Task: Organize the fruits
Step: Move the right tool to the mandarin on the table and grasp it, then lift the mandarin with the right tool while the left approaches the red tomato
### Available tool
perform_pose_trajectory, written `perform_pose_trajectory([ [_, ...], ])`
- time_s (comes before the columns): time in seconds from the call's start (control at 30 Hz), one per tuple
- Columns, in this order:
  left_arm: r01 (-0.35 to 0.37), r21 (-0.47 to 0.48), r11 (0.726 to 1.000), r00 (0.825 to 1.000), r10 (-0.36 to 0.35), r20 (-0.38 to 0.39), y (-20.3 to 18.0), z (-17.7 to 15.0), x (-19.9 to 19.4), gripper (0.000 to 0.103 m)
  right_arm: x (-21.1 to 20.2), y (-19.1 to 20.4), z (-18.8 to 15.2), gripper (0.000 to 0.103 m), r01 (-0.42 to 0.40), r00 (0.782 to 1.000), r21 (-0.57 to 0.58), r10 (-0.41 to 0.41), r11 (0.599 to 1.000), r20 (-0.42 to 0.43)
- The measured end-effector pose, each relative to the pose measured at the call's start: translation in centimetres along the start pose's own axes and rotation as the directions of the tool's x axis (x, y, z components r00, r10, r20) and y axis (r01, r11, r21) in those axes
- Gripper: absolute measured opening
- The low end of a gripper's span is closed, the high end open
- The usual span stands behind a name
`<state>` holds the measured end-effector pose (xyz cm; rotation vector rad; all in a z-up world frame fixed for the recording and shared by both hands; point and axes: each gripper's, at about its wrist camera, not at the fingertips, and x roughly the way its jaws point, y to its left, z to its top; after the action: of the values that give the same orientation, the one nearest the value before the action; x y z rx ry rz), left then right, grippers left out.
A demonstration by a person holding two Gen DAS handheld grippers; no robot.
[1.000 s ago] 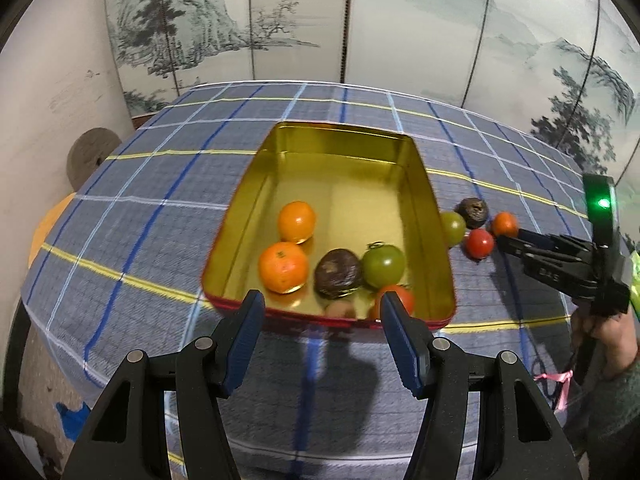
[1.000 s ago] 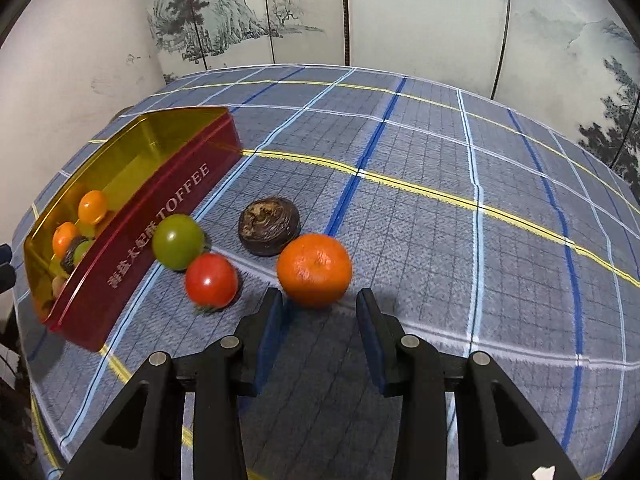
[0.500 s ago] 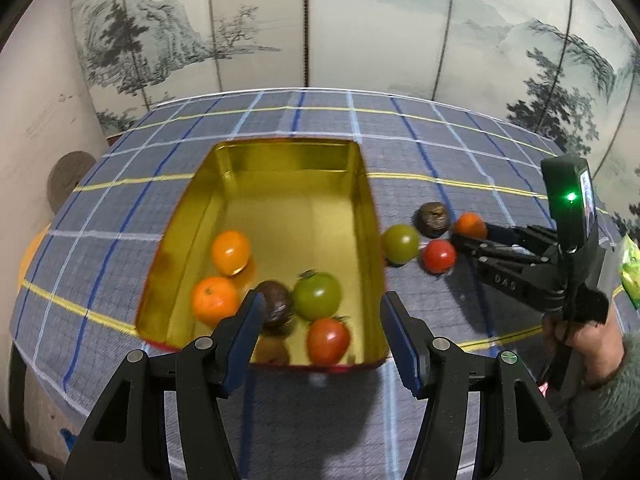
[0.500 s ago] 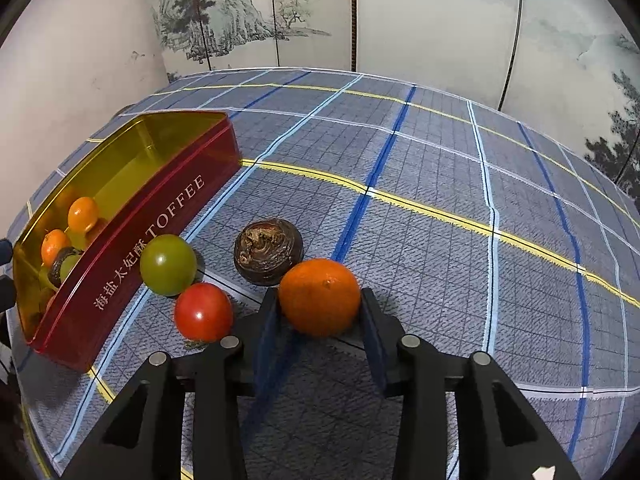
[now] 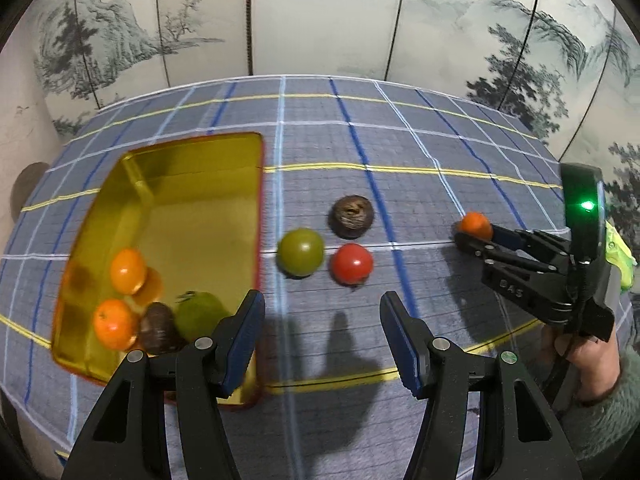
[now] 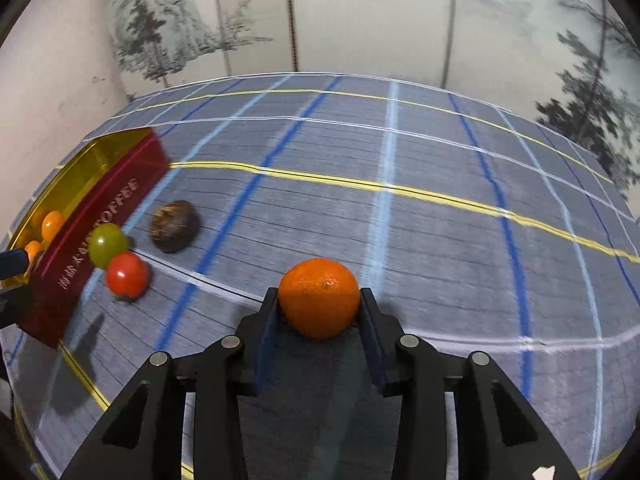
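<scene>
Right claw [image 6: 320, 312], now clamped on the round orange tangerine [image 6: 319, 297], apparently lifts it clear; left claw [image 5: 322, 328] hangs released, empty.

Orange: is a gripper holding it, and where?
Yes. The right gripper has the orange between its pads, squeezed on its two sides. The left gripper holds nothing.

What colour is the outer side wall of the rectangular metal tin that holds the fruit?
Dark red with pale lettering on the rectangular metal tin; it shows best in the right wrist view.
</scene>
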<state>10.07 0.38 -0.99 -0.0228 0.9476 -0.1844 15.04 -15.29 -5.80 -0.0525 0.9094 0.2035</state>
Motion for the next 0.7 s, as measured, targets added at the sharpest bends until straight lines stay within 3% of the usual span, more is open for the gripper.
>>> perform_pose_trajectory([
  [0.23, 0.028, -0.011, 1.000, 0.999, -0.028, -0.043, -0.9, 0.3, 1.8, 0.061, -1.5, -3.9, -1.6, 0.035, 0.070, 0.998, 0.051, -0.070, 0.996, -0.002],
  [0.47, 0.063, -0.069, 0.996, 0.993, -0.069, -0.097, -1.0, 1.1, 4.2, 0.057, -2.0, -5.3, -2.1, 0.036, 0.073, 0.997, 0.081, -0.074, 0.994, 0.000],
  [0.7, -0.003, -0.038, 0.999, 0.996, 0.000, -0.085, -1.8, 1.7, 5.3, 0.051, -2.1, -5.5, -2.2, 0.037, 0.055, 0.998, 0.087, -0.056, 0.995, 0.002],
])
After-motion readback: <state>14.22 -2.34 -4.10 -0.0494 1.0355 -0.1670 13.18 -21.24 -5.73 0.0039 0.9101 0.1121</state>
